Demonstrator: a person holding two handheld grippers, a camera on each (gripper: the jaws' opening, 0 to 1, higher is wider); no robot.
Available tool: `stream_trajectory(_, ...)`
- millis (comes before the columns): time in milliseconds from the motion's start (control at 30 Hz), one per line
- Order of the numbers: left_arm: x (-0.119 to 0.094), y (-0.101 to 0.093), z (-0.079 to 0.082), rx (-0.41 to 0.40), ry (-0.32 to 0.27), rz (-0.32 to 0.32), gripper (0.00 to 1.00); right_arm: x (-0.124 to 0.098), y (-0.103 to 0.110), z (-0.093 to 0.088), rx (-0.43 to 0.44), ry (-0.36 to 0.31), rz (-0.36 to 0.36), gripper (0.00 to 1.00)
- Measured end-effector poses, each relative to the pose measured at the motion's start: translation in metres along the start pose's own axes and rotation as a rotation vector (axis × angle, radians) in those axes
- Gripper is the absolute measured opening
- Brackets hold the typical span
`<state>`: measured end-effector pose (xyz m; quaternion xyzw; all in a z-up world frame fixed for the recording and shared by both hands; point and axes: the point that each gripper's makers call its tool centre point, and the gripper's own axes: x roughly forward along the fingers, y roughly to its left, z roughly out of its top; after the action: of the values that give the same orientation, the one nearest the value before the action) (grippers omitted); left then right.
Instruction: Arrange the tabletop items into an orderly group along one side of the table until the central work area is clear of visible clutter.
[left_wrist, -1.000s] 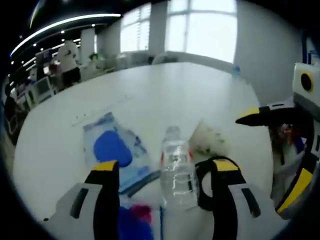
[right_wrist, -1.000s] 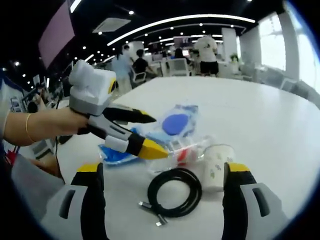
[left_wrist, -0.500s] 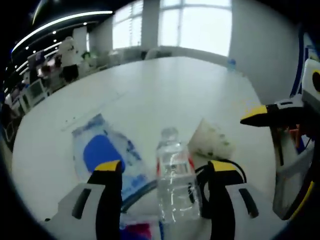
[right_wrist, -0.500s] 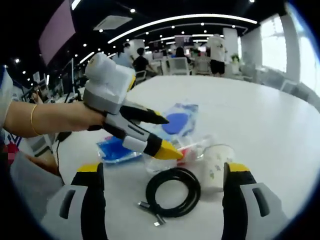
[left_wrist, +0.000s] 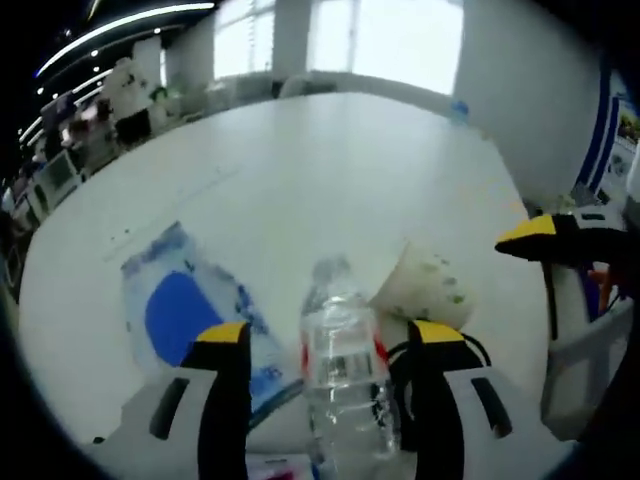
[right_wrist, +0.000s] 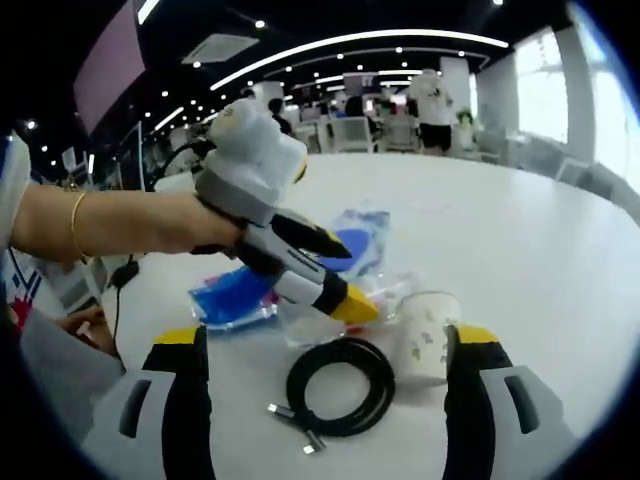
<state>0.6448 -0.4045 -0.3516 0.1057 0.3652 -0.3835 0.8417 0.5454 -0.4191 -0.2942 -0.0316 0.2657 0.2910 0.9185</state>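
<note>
Left gripper view, left to right: clear pouch with blue insert flat on the white table; water bottle lying between the jaws of the left gripper; paper cup on its side just beyond the right jaw, touching the coiled black cable.

Change over the last second: the left gripper has dropped lower and closed in around the bottle; bottle now larger and deeper between the jaws. Jaws spread, not yet pinching it, as far as I can tell.

Right gripper view: left gripper slanting down onto the bottle. Right gripper jaws spread wide, nothing between the tips; cable and cup on the table ahead of them.

Judgement: bottle grasp imminent; clutter remains mid-table.
</note>
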Motion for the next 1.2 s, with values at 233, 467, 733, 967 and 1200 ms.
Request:
stream_trajectory(233, 0.010, -0.006, 0.002, -0.012, 0.056, -0.015, 0.57, -0.001, -0.005, -0.001, 0.006, 0.007, -0.016, 0.98)
stream_trajectory(467, 0.021, -0.009, 0.004, 0.039, 0.104, 0.005, 0.55, -0.001, -0.005, -0.002, 0.006, 0.014, -0.020, 0.98)
stream_trajectory(733, 0.028, -0.004, -0.008, 0.059, 0.184, 0.030, 0.51, -0.001, -0.008, -0.003, 0.001, 0.019, -0.030, 0.98)
stream_trajectory(967, 0.031, -0.007, -0.015, 0.044, 0.247, 0.052, 0.45, -0.002, -0.006, -0.002, 0.011, 0.023, -0.020, 0.98)
stream_trajectory(1200, 0.034, -0.009, -0.022, 0.073, 0.317, 0.051, 0.40, -0.001, -0.008, -0.009, 0.023, 0.053, -0.021, 0.98)
